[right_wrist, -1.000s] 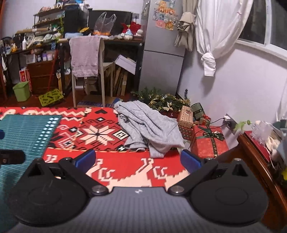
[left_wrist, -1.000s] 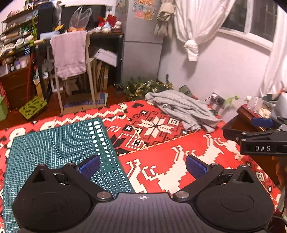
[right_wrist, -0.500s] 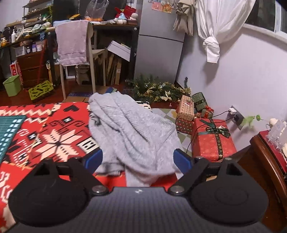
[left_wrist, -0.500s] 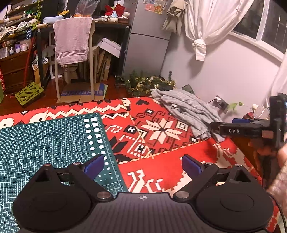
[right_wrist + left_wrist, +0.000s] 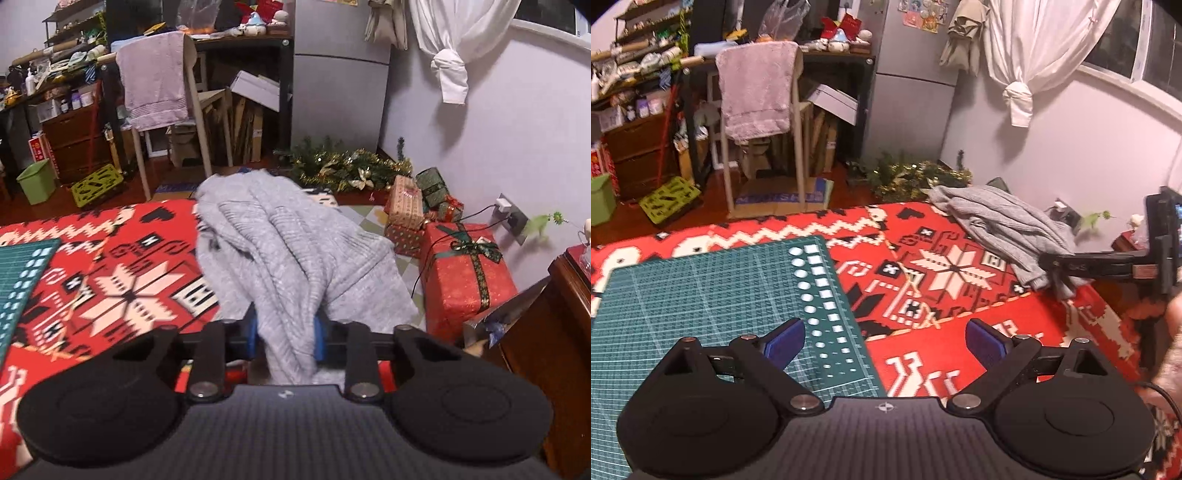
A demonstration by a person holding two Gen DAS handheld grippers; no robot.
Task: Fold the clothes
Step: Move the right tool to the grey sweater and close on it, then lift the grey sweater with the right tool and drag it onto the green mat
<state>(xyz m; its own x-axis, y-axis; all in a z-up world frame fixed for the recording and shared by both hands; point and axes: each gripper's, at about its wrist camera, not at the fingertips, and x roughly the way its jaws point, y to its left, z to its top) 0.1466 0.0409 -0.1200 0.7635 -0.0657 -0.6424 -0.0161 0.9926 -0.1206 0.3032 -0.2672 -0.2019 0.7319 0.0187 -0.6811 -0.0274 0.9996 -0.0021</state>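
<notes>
Zero folds done so far. Grey sweater (image 5: 295, 258) lies crumpled at the far right edge of the red patterned cloth (image 5: 960, 302) on the counter. Right gripper (image 5: 284, 334) has its blue pads pinched tight on a bunched near edge of the sweater. Left gripper (image 5: 884, 341) is spread wide with nothing in it, hovering by the green cutting mat (image 5: 713, 295). Left to do, by my read: drag it to the middle, flatten it, all the folds. Right wrist view shows the grip itself plus wrapped gift boxes (image 5: 469, 273) beyond the edge; left view shows the whole layout and the right gripper from the side.
</notes>
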